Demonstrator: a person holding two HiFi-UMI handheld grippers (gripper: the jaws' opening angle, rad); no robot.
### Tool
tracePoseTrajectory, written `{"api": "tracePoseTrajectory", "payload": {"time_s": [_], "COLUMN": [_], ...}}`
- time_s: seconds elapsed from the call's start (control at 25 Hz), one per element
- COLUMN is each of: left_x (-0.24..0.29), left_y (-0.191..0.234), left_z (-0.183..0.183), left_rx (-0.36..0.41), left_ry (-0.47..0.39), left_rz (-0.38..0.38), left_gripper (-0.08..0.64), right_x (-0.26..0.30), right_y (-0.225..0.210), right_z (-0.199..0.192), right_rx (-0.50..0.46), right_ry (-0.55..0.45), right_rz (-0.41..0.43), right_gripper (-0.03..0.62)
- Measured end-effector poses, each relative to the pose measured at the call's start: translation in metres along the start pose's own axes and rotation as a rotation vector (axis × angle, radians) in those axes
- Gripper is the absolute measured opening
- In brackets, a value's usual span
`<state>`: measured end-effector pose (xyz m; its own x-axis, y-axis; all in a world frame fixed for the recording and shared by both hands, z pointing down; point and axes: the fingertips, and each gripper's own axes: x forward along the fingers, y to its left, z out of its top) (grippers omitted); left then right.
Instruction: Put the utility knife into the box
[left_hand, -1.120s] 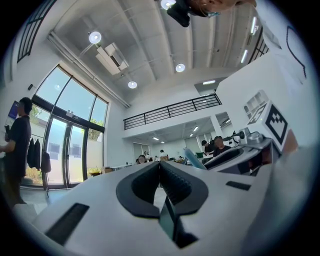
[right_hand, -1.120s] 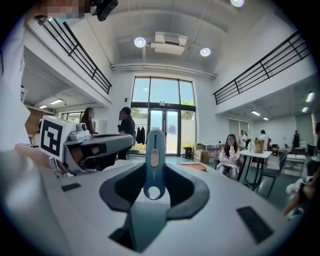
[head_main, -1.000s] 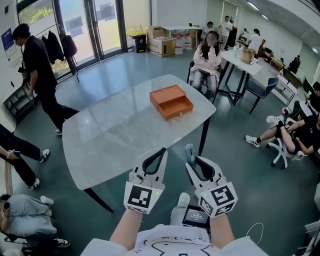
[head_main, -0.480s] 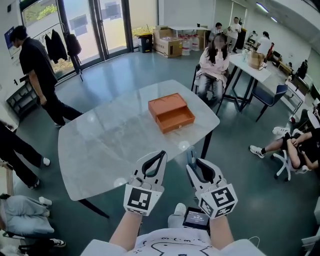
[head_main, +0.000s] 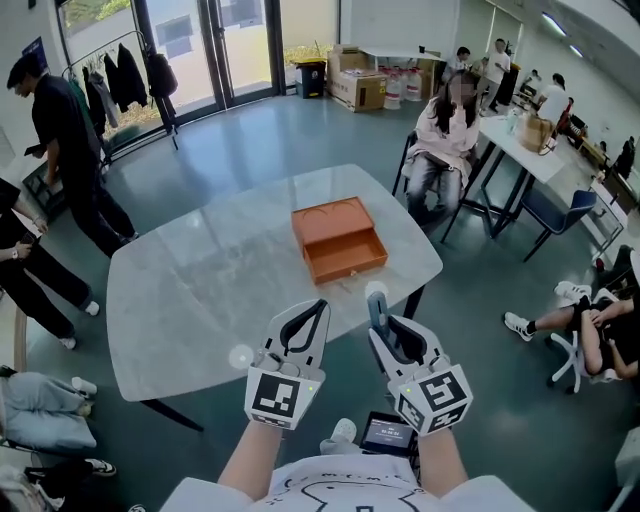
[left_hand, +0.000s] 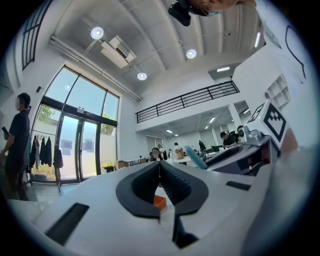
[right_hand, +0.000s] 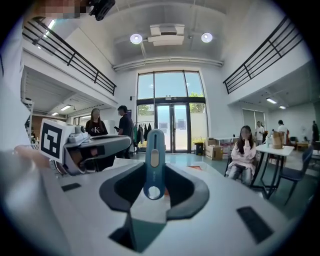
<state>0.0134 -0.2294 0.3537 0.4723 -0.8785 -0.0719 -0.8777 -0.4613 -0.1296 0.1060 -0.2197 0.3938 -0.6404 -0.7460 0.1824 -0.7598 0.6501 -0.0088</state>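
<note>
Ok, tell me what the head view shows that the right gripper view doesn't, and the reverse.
Head view only: the open drawer of the orange box, on the table. Right gripper view only: the ceiling lights and the slider on the utility knife. Both: the knife clamped in the right gripper, the left gripper, the glass doors.

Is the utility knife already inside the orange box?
No, the utility knife is clamped in the right gripper, while the orange box sits apart on the table.
</note>
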Motion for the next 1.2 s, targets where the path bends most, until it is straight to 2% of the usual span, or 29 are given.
{"api": "tracePoseTrajectory", "payload": {"time_s": [0.32,0.56,0.68,0.88,1.04,1.2], "left_x": [0.029,0.035,0.045,0.064,0.083,0.111], "left_y": [0.007,0.01,0.016,0.031,0.04,0.074], "left_z": [0.0,-0.015,-0.01,-0.016,-0.033,-0.025], "left_rx": [0.005,0.067,0.007,-0.033,-0.047,-0.04], "left_ry": [0.014,0.037,0.03,0.019,0.023,0.024], "left_rz": [0.057,0.052,0.071,0.076,0.088,0.103], "left_gripper": [0.015,0.015,0.015,0.015,0.015,0.015], "right_x": [0.02,0.029,0.036,0.055,0.075,0.115], "right_y": [-0.031,-0.041,-0.048,-0.063,-0.08,-0.092], "right_z": [0.01,0.001,0.004,0.005,-0.003,0.021], "right_rx": [-0.009,-0.003,-0.002,-0.022,-0.035,-0.052], "right_ry": [0.0,0.013,0.024,0.04,0.051,0.061], "right_rz": [0.057,0.063,0.07,0.075,0.088,0.113], "right_gripper": [0.13,0.13,0.13,0.13,0.13,0.132]}}
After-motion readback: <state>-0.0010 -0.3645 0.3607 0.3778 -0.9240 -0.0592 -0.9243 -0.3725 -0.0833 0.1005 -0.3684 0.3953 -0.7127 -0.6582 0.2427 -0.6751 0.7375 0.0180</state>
